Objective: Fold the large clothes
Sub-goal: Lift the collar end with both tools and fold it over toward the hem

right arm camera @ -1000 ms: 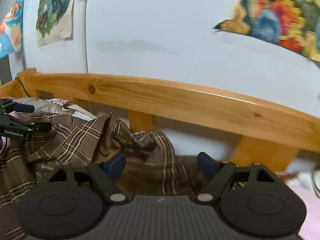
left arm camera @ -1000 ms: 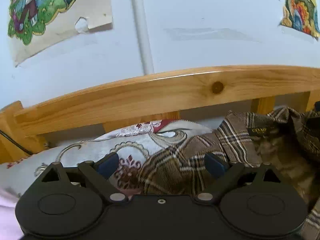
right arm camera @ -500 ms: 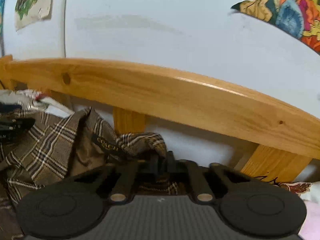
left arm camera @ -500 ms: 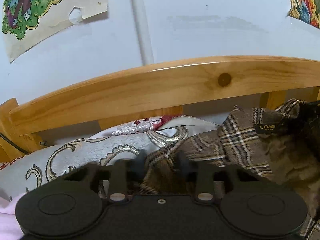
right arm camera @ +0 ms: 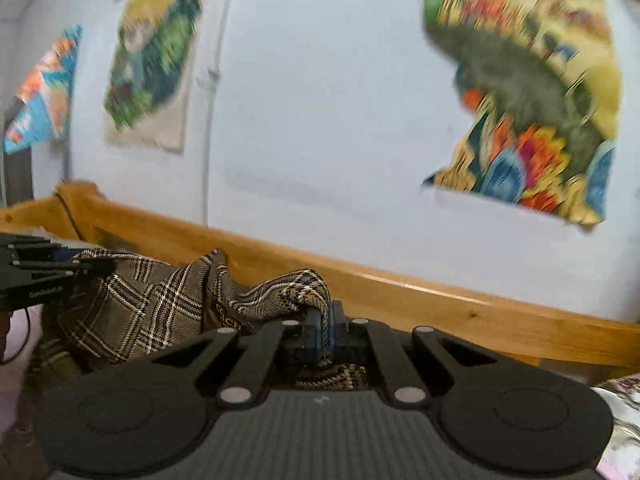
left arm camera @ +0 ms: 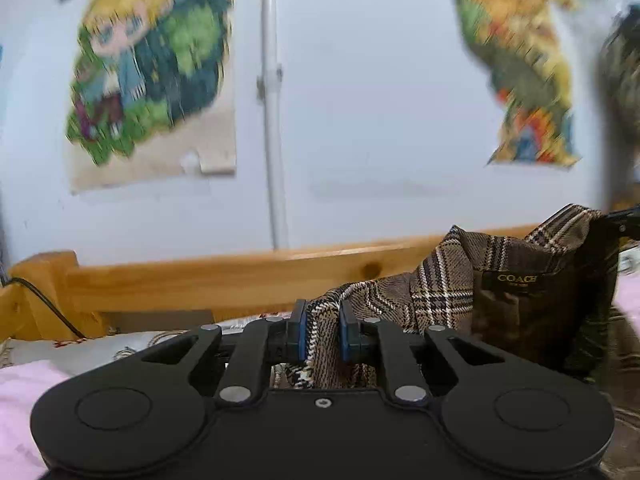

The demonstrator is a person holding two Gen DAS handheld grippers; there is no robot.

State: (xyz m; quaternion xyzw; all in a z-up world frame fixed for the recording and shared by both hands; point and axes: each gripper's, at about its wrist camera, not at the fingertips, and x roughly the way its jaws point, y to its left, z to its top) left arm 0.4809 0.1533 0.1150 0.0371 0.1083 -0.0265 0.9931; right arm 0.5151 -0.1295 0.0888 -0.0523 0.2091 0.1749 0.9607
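Left wrist view: the left gripper (left arm camera: 322, 334) is clamped on a fold of the plaid garment (left arm camera: 400, 304), with cloth filling the gap between its blue pads (left arm camera: 301, 334). The garment rises to the right of the gripper, its collar open and a woven neck label (left arm camera: 517, 280) facing the camera; the far shoulder is carried by a dark tool at the right edge. Behind stand the wooden bed rail (left arm camera: 200, 276) and a white wall with posters (left arm camera: 148, 72), blurred. Pink bedding (left arm camera: 28, 384) and a patterned pillow (left arm camera: 132, 342) lie below. Right wrist view: the right gripper (right arm camera: 323, 330) is closed tight on a bunched edge of the same garment (right arm camera: 132, 300), the cloth wrapped over its fingers. The left gripper (right arm camera: 44, 276) shows at the left edge, holding the opposite shoulder, so the collar span hangs slack between the two. Assessment: the garment is held off the bed by both shoulders, near the rail. No fold is visible yet; the work appears to be at the lifting and spreading stage. Laying the garment flat and making every fold remain to be done.
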